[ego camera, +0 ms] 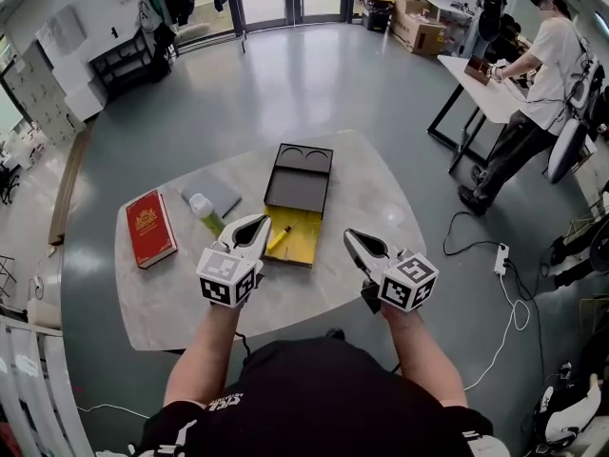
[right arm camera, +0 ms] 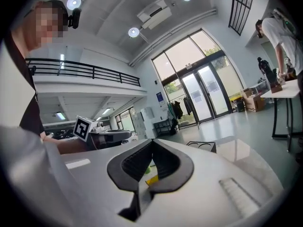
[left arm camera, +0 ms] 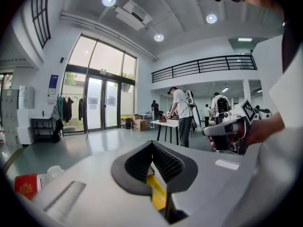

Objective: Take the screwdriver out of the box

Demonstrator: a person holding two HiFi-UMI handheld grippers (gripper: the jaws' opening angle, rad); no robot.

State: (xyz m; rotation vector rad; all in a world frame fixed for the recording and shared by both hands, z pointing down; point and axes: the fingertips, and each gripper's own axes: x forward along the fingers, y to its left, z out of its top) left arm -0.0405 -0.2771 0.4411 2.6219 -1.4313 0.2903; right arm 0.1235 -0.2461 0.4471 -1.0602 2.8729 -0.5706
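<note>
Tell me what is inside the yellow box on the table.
A small yellow-handled tool, apparently the screwdriver, lies in the yellow box. The left gripper overlaps the box's left edge in the head view, so anything there is hidden.

Bright, even daylight pours through the tall glass doors and windows [left arm camera: 99,96], helped by round white recessed ceiling lamps [left arm camera: 109,0]. The polished grey floor [ego camera: 314,74] mirrors that light in a broad pale sheen, and the pale stone-patterned tabletop [ego camera: 162,293] carries a small glare spot. Shadows are faint and soft-edged. The head view bows at its rim, and both gripper views are strong fisheyes with black corners. Close to the lens, the left gripper [left arm camera: 152,144] and right gripper [right arm camera: 152,142] look slightly soft, while the hall behind is clearer.
</note>
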